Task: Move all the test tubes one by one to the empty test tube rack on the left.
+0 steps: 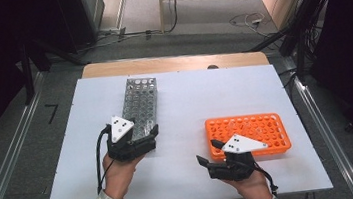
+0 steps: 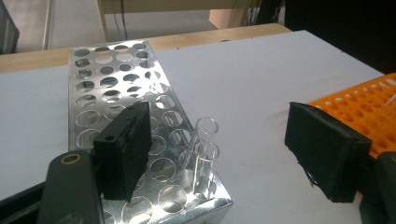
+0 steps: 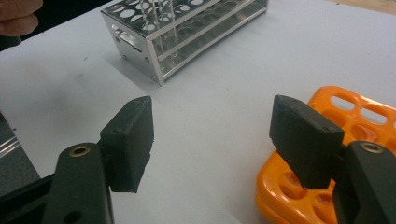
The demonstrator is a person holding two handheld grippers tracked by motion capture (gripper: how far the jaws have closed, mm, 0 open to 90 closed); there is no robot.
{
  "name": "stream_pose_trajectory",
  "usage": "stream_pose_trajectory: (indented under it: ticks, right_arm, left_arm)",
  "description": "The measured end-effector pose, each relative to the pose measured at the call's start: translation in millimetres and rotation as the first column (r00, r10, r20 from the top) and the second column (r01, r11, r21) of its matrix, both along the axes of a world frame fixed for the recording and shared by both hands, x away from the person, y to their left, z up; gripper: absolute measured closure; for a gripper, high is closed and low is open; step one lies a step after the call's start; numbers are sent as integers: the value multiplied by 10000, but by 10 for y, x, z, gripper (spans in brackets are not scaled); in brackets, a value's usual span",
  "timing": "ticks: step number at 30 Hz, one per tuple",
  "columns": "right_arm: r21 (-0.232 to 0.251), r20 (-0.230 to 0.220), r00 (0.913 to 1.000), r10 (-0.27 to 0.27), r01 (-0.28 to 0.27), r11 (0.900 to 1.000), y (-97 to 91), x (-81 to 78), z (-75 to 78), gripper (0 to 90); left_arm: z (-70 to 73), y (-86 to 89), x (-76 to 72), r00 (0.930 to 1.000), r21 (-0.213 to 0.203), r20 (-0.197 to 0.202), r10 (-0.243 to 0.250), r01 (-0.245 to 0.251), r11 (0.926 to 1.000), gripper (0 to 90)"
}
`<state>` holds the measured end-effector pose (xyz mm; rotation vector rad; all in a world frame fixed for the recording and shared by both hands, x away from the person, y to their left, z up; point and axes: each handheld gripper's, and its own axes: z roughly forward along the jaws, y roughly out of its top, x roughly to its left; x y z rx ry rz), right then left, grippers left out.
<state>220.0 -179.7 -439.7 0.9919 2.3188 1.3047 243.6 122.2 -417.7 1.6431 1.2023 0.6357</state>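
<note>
Overhead view far; tool views near metal rack [image 2: 116,116].

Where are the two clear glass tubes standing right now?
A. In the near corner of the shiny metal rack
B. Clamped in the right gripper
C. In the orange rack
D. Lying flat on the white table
A: in the left gripper view the two clear tubes stand upright in holes at the near corner of the metal rack, between the open jaws of the left gripper, which do not touch them.

txt: none legible | labels: none | nos./signs: none in any view
</note>
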Motion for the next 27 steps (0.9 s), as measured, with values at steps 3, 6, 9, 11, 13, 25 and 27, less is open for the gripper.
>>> stream_pose_trajectory:
  ticks: [3,6,9,11,13,25,27]
  right_arm:
    - [23,63,9999,-125,125,9999,-80,-14,17,296]
    - [38,94,9991,-418,417,9991,-181,-7,21,302]
    - [43,184,9974,-701,701,9975,-280,-18,24,304]
    - [-115,363,9951,-914,919,9957,-328,-26,19,303]
    - [-157,413,9927,-1137,1144,9933,-382,-20,12,305]
    - [-791,643,9716,-2277,2324,9694,-416,132,-204,349]
    - [-727,614,9688,-2400,2442,9670,-412,162,-219,363]
  left_arm:
    - [8,9,1,10000,-114,-75,-9,9,9999,212]
    - [19,15,-7,10000,-174,-82,17,-19,9998,212]
    - [20,23,-12,9999,-176,-70,75,-76,9998,212]
    - [17,24,-10,9999,-134,-83,78,-79,9999,212]
    - [20,22,-12,9999,-132,-72,77,-78,9999,212]
    - [-4,-44,-38,9999,-79,-123,-64,63,9999,200]
    - [-9,-50,-43,9999,-80,-118,-87,86,9999,196]
